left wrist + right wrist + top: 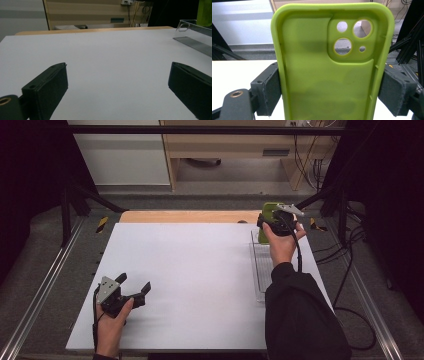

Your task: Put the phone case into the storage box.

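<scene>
Right now the green phone case [329, 72] sits upright between my right gripper [329, 100]'s jaws, its hollow inside and camera cut-outs facing the lens, both pads pressed on its long edges, so the grip is closed on the case. From above I see it held over the far end of the clear tray [260, 270] at the right side of the white table [190, 270], apparently above the tray rather than resting in it; whether its lower edge touches anything I cannot tell.

To set it down well, I judge I should keep the case vertical, bring its bottom edge squarely between the tray's walls, and only loosen the pads once it has support, since soft silicone can bend and slip sideways under a squeeze.

My right hand [281, 245] reaches forward with the forearm stretched along the tray, gripper pointing away from me. My left gripper [131, 290] rests low on the table near its front left corner, jaws spread wide with nothing between them, aimed across the bare surface toward the tray
</scene>
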`<state>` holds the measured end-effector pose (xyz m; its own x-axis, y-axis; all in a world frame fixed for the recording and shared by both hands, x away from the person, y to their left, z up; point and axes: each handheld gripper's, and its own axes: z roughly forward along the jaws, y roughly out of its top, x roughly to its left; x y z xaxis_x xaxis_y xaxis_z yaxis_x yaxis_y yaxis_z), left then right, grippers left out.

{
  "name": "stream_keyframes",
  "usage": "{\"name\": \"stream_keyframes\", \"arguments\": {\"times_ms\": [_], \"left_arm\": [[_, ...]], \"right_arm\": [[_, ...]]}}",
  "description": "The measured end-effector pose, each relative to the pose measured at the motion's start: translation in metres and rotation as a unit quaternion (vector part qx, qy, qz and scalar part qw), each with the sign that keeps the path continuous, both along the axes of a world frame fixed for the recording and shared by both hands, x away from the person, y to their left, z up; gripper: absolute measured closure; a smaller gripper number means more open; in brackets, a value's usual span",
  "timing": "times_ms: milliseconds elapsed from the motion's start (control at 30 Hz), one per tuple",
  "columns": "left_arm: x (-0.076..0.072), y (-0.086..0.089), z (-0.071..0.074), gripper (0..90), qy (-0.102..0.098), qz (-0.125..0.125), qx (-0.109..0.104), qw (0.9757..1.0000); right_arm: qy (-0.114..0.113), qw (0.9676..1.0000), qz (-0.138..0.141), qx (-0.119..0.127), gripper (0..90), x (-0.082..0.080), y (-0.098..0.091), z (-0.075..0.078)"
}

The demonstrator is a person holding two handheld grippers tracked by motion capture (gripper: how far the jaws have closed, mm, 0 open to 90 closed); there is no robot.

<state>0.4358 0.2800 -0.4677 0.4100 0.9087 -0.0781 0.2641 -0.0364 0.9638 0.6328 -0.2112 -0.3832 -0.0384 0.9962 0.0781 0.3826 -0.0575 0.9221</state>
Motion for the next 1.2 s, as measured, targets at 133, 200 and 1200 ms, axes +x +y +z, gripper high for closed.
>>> {"name": "stream_keyframes", "arguments": {"times_ms": [133, 200, 1200], "left_arm": [[0.0, -0.001, 0.0, 1.9, 0.0, -0.003, 0.002, 1.0], [0.0, 0.0, -0.001, 1.9, 0.002, -0.004, 0.0, 1.0], [0.0, 0.001, 0.0, 2.0, 0.0, -0.003, -0.005, 1.0]], "right_arm": [[0.002, 1.0, -0.005, 0.006, 16.4, 0.006, 0.0, -0.007], [0.004, 1.0, -0.007, 0.003, 16.3, 0.008, 0.0, -0.01], [0.022, 0.9994, -0.01, -0.024, 16.2, 0.02, 0.009, -0.042]]}}
